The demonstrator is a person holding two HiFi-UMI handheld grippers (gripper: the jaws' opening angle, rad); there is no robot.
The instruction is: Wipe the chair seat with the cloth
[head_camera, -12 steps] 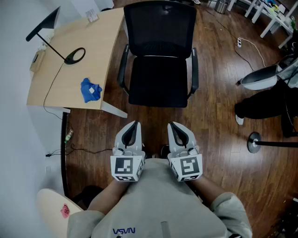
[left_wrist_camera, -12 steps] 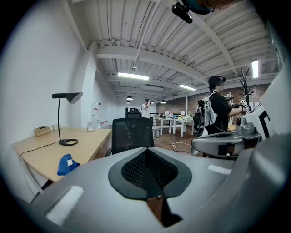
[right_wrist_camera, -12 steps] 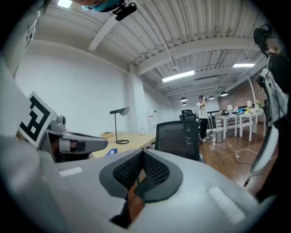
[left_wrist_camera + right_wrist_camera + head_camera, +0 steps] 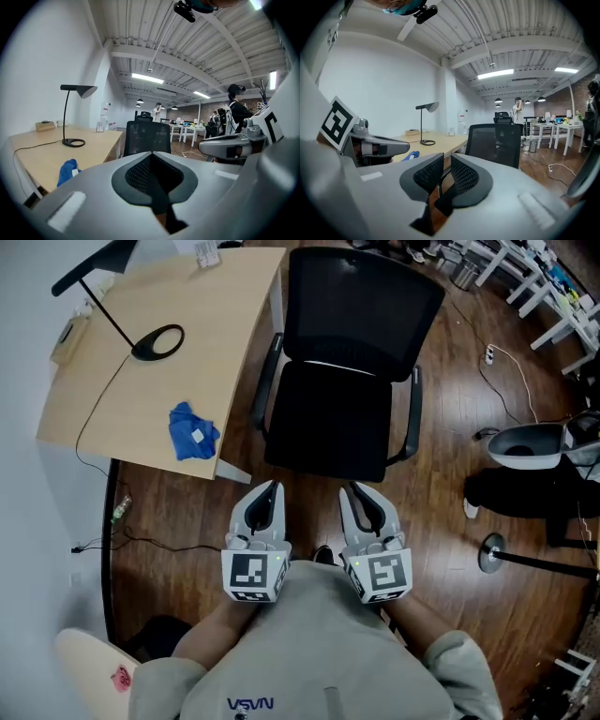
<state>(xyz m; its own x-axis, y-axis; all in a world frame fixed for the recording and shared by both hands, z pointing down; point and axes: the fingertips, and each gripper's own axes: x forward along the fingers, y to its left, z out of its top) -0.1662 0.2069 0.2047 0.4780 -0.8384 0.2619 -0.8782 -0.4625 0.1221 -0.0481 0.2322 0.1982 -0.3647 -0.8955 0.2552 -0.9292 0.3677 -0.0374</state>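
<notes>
Both point at the black mesh chair (image 4: 333, 423): left hand-held gripper (image 4: 270, 491) pressed together, right hand-held gripper (image 4: 352, 493) slightly spread, empty; crumpled blue cloth (image 4: 192, 432) on pale wooden table (image 4: 122, 399).

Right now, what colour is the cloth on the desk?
The cloth is blue, clearest in the head view.

The person wears a grey sweatshirt (image 4: 319, 662) with blue chest lettering. The left hand-held gripper (image 4: 271, 489) and right hand-held gripper (image 4: 351, 491) are pale grey with black pads, each bearing a black-and-white marker cube (image 4: 254, 576).
</notes>
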